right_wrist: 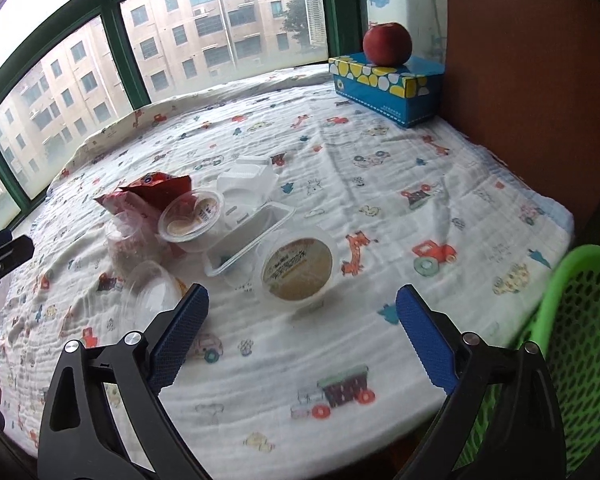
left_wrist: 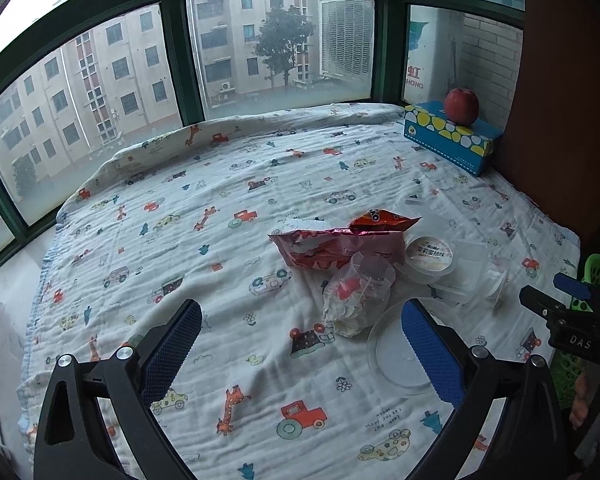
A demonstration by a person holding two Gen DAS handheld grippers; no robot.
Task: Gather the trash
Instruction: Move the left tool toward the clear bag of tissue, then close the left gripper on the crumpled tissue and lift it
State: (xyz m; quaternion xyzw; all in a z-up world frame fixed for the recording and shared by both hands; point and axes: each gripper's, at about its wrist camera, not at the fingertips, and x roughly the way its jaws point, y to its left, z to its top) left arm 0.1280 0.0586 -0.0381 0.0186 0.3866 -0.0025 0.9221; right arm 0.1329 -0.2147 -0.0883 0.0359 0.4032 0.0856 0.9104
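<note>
We see the left gripper (left_wrist: 300,354) with blue-padded jaws spread wide, nothing between the pads, above the white cloth printed with cartoon cars and giraffes (left_wrist: 228,184). The right gripper (right_wrist: 301,332) likewise stands apart and empty. The trash lies clustered mid-cloth: a red-and-pink foil snack wrapper (left_wrist: 331,246), a crumpled clear plastic bag (left_wrist: 353,296), a clear round lid (left_wrist: 395,354), a lidded round clear cup tipped on its side (right_wrist: 298,268), and an open rectangular clear tray (right_wrist: 248,246). A green perforated plastic basket (right_wrist: 579,332) sits at the cloth's right edge. A red apple (right_wrist: 387,44) rests atop a blue tissue box (right_wrist: 387,84).
</note>
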